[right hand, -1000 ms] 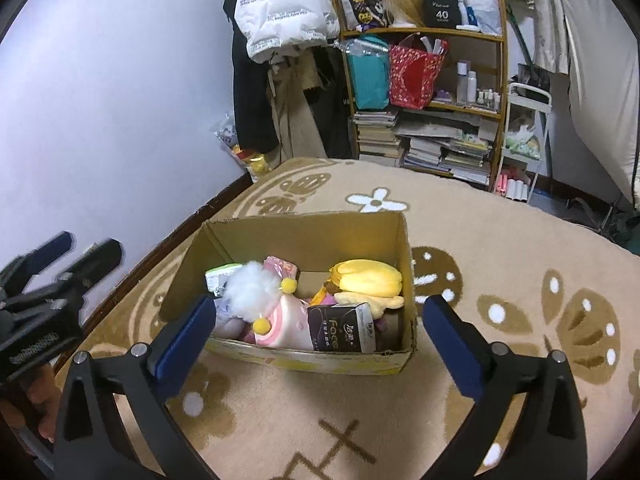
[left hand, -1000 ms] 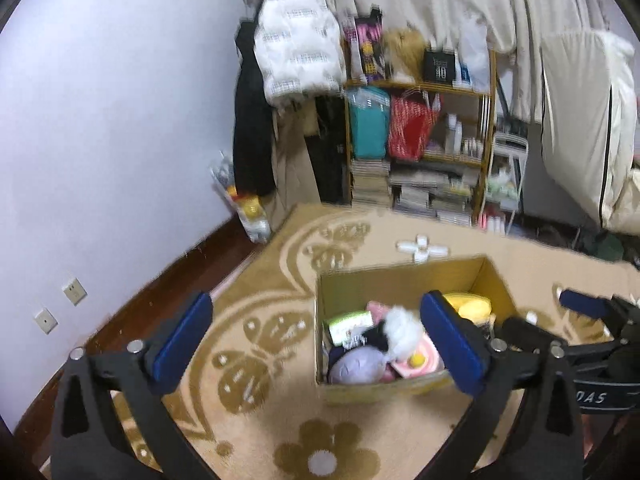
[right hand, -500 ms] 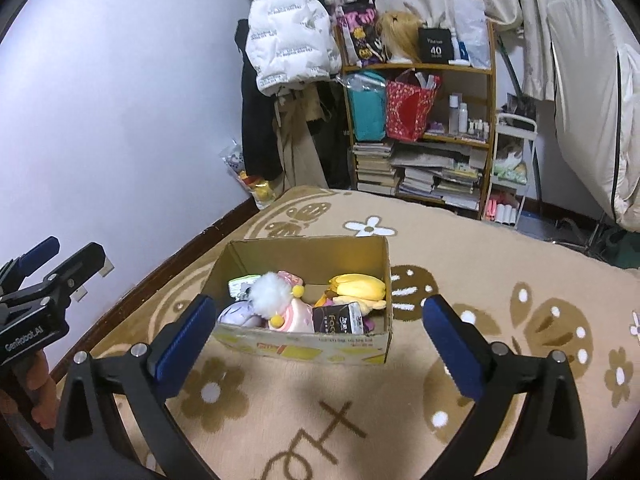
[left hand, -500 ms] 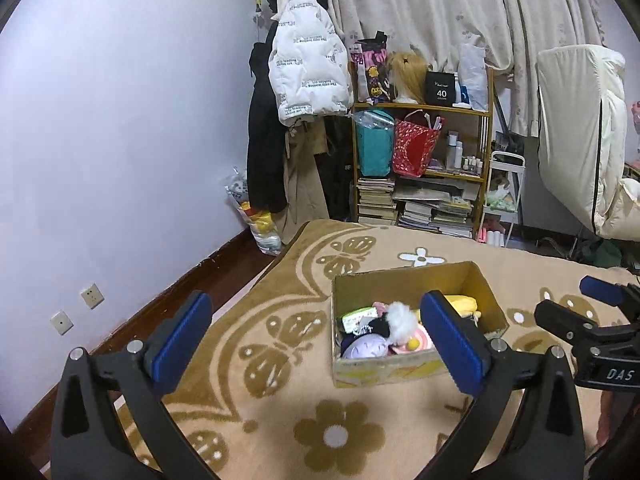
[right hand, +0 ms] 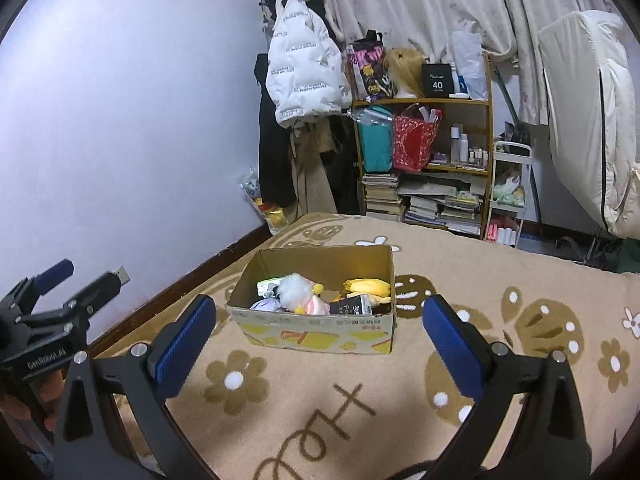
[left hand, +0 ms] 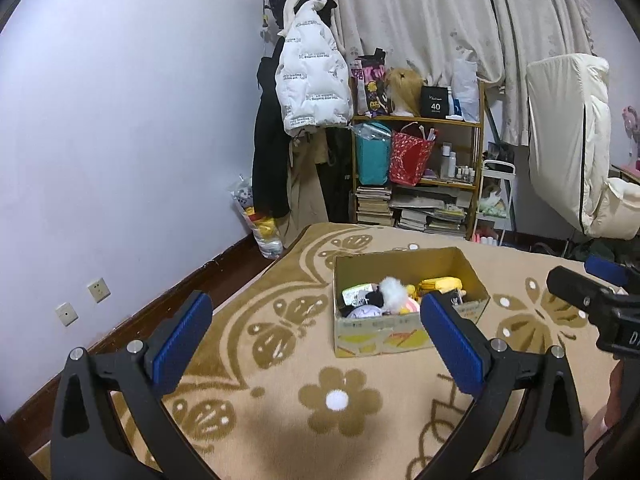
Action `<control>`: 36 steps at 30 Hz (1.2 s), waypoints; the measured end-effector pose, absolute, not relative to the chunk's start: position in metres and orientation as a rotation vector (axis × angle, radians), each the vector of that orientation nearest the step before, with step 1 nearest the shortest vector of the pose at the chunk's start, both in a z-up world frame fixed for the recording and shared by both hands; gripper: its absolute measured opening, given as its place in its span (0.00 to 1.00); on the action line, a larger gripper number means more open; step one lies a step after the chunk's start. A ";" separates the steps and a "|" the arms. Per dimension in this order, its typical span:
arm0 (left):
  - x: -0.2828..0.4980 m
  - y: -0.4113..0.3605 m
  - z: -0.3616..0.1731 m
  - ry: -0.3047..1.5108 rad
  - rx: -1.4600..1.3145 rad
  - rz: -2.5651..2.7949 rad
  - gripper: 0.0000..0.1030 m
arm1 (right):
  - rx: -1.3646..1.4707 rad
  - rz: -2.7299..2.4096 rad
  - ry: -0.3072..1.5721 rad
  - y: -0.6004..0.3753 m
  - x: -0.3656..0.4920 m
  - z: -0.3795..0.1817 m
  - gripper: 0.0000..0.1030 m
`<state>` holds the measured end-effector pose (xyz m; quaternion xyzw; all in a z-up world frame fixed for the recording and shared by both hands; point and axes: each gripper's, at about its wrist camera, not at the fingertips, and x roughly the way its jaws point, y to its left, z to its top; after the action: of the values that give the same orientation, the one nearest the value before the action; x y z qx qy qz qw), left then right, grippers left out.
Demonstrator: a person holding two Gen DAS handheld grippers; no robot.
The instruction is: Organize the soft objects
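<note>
both grippers' ribbed blue fingers (left hand: 182, 342) gape wide, empty; plush-filled cardboard box (right hand: 320, 330).

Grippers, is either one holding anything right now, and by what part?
Nothing is held. The left gripper and right gripper are both open and empty above the rug; the soft toys sit in the box.
</note>
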<state>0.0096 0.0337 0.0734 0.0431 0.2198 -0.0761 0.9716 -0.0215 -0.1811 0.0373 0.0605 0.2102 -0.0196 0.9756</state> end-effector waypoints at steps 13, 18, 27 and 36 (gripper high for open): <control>0.003 0.027 0.042 0.463 0.135 -0.128 1.00 | 0.135 -0.033 0.469 -0.175 -0.027 -0.001 1.00; 0.005 0.028 0.034 0.482 0.140 -0.117 1.00 | 0.102 -0.042 0.499 -0.167 -0.022 -0.015 1.00; 0.012 0.023 0.025 0.517 0.163 -0.121 1.00 | 0.070 -0.039 0.508 -0.159 -0.024 -0.020 1.00; 0.013 0.021 0.023 0.525 0.177 -0.116 1.00 | 0.063 -0.054 0.501 -0.159 -0.025 -0.020 1.00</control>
<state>0.0134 0.0211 0.0231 0.0875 0.2589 -0.0573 0.9602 -0.0249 -0.1594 -0.0203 0.0313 0.2477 -0.0266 0.9680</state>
